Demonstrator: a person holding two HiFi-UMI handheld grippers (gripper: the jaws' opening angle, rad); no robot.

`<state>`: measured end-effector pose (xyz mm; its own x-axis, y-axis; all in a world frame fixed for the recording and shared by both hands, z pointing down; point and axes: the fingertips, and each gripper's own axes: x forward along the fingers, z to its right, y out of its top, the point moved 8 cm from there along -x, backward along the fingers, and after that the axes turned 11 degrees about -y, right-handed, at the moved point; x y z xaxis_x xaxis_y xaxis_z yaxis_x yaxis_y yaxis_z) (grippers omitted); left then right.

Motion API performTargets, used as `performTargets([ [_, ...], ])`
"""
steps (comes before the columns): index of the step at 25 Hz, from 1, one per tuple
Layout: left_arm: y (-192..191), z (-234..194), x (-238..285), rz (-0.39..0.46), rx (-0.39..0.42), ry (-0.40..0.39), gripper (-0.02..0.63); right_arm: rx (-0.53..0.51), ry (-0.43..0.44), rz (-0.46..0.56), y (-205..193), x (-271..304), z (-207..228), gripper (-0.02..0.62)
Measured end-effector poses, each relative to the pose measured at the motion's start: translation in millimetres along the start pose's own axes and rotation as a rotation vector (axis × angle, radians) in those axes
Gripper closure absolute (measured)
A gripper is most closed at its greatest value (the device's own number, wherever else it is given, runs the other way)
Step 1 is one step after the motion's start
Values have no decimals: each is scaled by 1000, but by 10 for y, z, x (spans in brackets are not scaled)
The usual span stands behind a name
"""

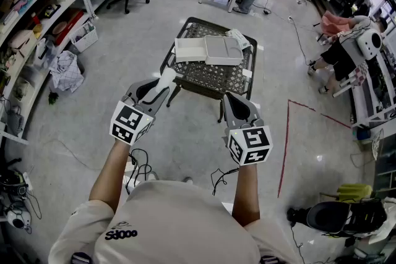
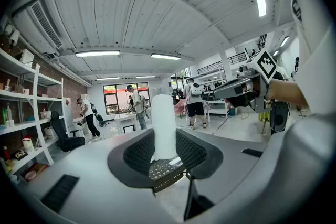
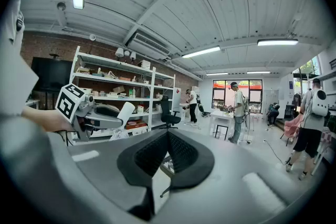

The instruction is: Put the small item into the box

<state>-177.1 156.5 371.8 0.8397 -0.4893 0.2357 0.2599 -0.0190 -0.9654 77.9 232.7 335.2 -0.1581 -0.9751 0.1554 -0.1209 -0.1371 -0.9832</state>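
Left gripper [image 2: 165, 157] pinches an upright white tube [image 2: 164, 123] between its 2 jaws. Right gripper [image 3: 168, 143] is pressed together and empty. The box [image 1: 207, 49] sits ahead of both.

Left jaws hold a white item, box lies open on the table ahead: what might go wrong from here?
The white item sticks far out of the left gripper, gripped only at its base, so it may tilt or slip. The box looks shallow; the item could catch its rim or nudge it across the mesh table.
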Motion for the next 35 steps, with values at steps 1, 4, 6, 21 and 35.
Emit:
performTargets([
  [1, 4, 22, 20, 0, 1, 1, 480, 0, 2, 1, -10, -10, 27, 584],
  [4, 21, 95, 83, -3, 4, 6, 480, 4, 3, 6, -39, -39, 120, 584],
  [6, 38, 153, 127, -8, 5, 12, 480, 10, 6, 10, -55, -60, 197, 584],
  [21, -8, 739, 306, -70, -22, 87, 480, 2, 75, -30, -340, -258, 644, 584],
  [35, -118, 557, 639, -60, -26, 58, 480, 67, 57, -5, -450, -90, 801, 584],
])
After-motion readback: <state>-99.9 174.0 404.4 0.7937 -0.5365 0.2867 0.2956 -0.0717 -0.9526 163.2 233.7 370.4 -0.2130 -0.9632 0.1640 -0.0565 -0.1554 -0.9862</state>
